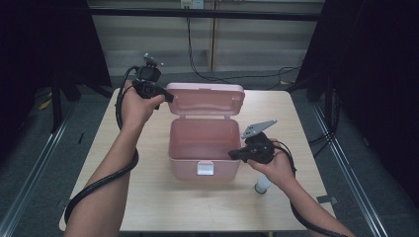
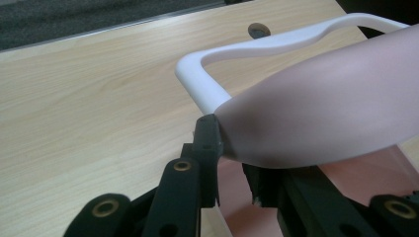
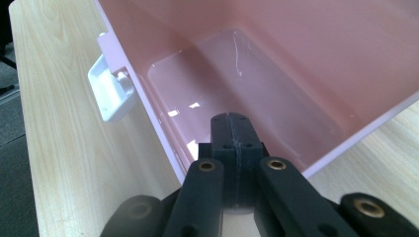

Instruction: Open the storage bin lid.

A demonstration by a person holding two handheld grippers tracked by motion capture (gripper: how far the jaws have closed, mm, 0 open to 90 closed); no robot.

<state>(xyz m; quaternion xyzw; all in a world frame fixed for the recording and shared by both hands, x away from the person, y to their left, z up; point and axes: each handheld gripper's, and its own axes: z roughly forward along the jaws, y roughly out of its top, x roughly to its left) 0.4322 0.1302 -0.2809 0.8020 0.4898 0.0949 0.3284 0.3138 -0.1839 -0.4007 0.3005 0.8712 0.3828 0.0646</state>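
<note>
Your forearms come in from the bottom of the high view, and your right gripper [image 1: 232,155] hovers at the pink box's [image 1: 203,148] right front corner with its jaws pressed together on nothing; its own view looks down into the bare pink interior and catches the white latch [image 3: 112,90] on the front wall. Your left gripper [image 1: 170,97] is raised at the back left, its jaws pinching the edge of the opened lid [image 1: 210,98]. Its own view adds what the overhead one hides: a white handle [image 2: 257,49] arching behind the lid. A small white bottle [image 1: 262,185] stands on the bench [image 1: 148,197] just under your right hand [image 1: 277,168]. Around the light wood bench are grey floor, dark curtains and trailing cables [image 1: 197,69].
</note>
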